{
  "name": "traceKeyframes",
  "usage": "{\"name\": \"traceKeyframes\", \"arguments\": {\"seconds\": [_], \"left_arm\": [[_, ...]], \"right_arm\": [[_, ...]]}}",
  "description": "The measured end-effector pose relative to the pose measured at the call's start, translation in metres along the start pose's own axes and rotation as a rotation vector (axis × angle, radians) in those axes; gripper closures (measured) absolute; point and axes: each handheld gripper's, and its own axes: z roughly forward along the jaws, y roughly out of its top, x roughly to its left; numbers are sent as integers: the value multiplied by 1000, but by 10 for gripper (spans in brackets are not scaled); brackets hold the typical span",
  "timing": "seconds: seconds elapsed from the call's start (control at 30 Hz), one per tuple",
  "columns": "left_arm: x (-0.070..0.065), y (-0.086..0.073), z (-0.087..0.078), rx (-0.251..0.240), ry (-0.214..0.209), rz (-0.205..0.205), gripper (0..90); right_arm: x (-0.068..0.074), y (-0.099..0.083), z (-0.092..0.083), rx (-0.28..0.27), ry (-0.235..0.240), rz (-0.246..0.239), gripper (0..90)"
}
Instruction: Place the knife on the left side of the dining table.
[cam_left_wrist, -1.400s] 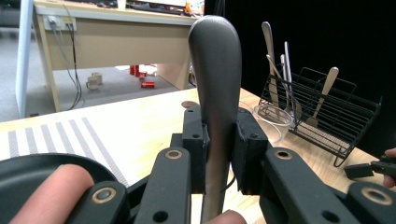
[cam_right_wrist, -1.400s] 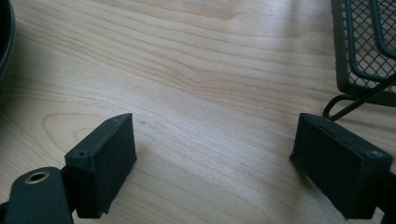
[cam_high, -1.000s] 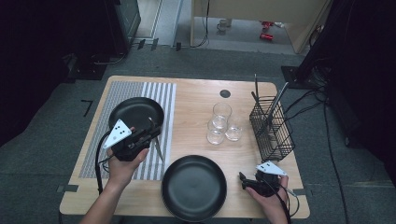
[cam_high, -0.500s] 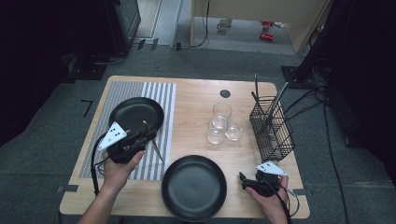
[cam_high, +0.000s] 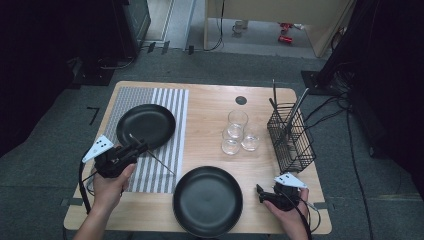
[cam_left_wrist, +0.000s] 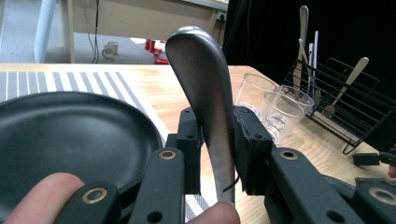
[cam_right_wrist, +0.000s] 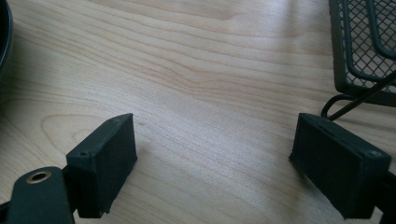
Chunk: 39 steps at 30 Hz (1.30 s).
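A metal utensil stands with its broad handle end upright between the jaws of my left gripper. Those jaws have just been opening a little, and the pads still hold the handle. In the high view my left gripper hovers over the striped mat's near left part, just in front of a black plate. The utensil's thin shaft slants out toward the lower right. My right gripper rests at the table's near right edge. Its jaws are open over bare wood.
A second black plate sits at the front centre. Three clear glasses cluster right of the striped mat. A black wire basket with several utensils stands at the right edge, close to my right gripper.
My left hand has drawn back to the left and toward the person, off the far plate, carrying the utensil. The right hand has not moved.
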Motion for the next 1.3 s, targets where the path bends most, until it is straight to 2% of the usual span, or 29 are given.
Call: {"name": "traceKeyframes", "arguments": {"seconds": [0.17, 0.3, 0.5, 0.73, 1.0, 1.13, 1.3], "left_arm": [[9, -4, -6, 0, 15, -34, 743], [14, -7, -9, 1, 35, -46, 757], [24, -11, -14, 16, 33, -73, 774], [38, -17, -16, 34, 37, -128, 761], [53, -32, -23, 61, 81, -158, 708], [59, -39, -23, 80, 148, -137, 645], [72, -49, -21, 88, 146, -194, 612]], "right_arm": [[0, 0, 0, 1, 0, -1, 134], [0, 0, 0, 1, -1, -1, 134], [0, 0, 0, 2, -1, -1, 134], [0, 0, 0, 1, -1, -1, 135], [0, 0, 0, 1, -2, -1, 135], [0, 0, 0, 1, -3, -2, 135], [0, 0, 0, 1, -2, -1, 135]]}}
